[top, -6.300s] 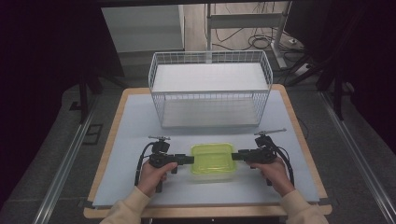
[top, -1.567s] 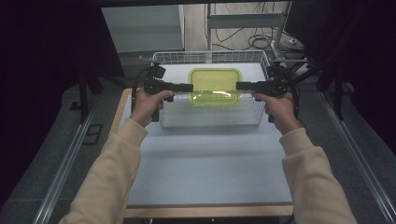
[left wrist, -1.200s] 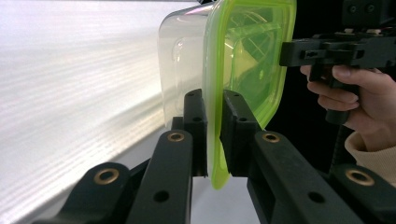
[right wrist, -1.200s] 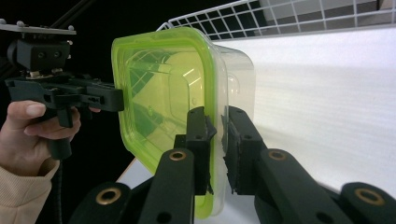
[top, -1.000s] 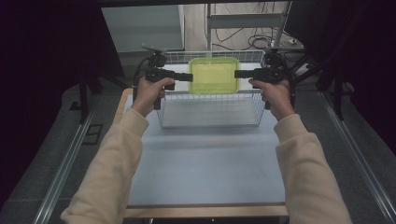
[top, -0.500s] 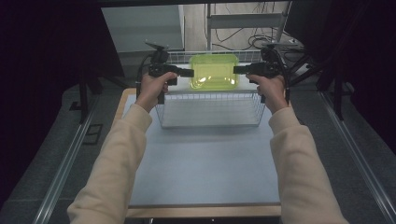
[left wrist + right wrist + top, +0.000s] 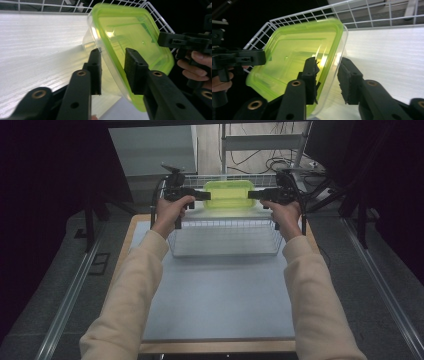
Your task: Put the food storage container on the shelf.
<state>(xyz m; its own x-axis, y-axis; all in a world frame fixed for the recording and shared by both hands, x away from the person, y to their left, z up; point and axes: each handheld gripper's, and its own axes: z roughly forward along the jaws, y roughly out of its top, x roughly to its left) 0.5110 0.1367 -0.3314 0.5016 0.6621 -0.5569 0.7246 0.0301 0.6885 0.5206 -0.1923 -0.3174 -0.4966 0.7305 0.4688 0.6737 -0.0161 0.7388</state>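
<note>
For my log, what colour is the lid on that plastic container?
Bright yellow-green lid over a clear body; the left gripper view shows it best.

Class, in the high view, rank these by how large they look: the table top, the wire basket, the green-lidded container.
1. table top
2. wire basket
3. green-lidded container, held up at the basket's far side, so distance may shrink it slightly.

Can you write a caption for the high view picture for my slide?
Two hand-held grippers, left gripper and right gripper, hold a green-lidded container over a white wire basket.
</note>
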